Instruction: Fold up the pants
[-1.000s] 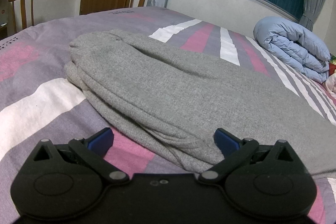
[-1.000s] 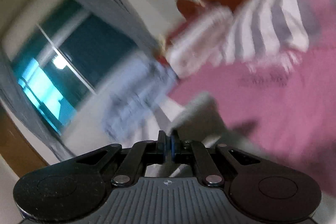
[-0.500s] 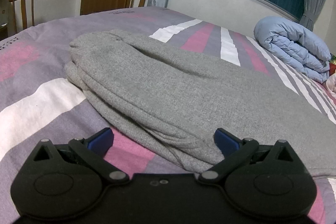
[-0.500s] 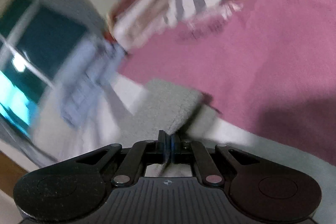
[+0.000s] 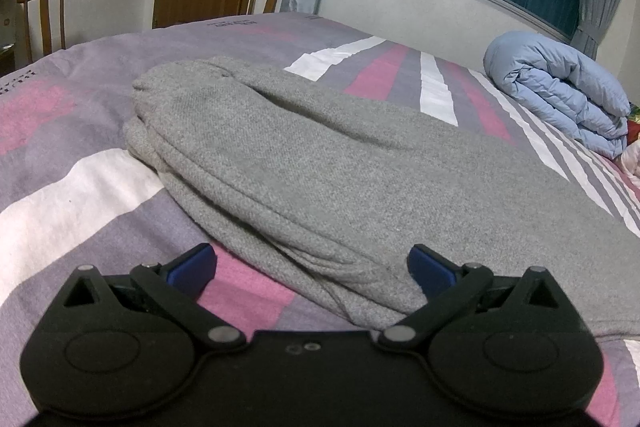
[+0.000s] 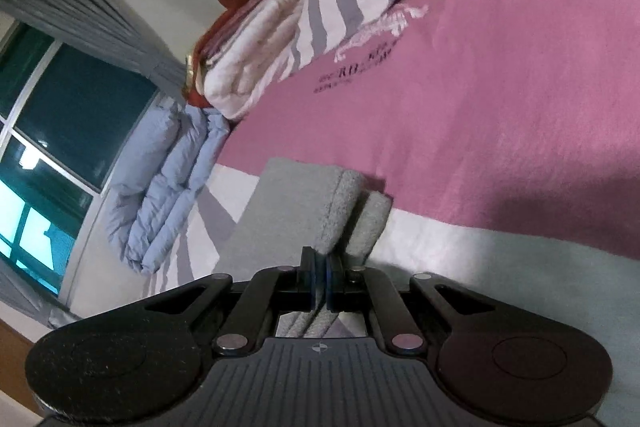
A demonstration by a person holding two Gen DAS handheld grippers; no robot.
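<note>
Left gripper (image 5: 312, 263) hovers low with its blue-padded fingers spread wide, unmoved since a second ago, over the striped pink, purple and white bedspread (image 5: 80, 195). On that bedspread lie the grey knitted pants (image 5: 320, 167), folded lengthwise with layered edges. A rolled, puffy pale-blue duvet (image 5: 560, 87) sits near the window. Right gripper (image 6: 318, 281) is clamped together on the pants' cuff end; its view, blurred earlier, has sharpened and swung.
</note>
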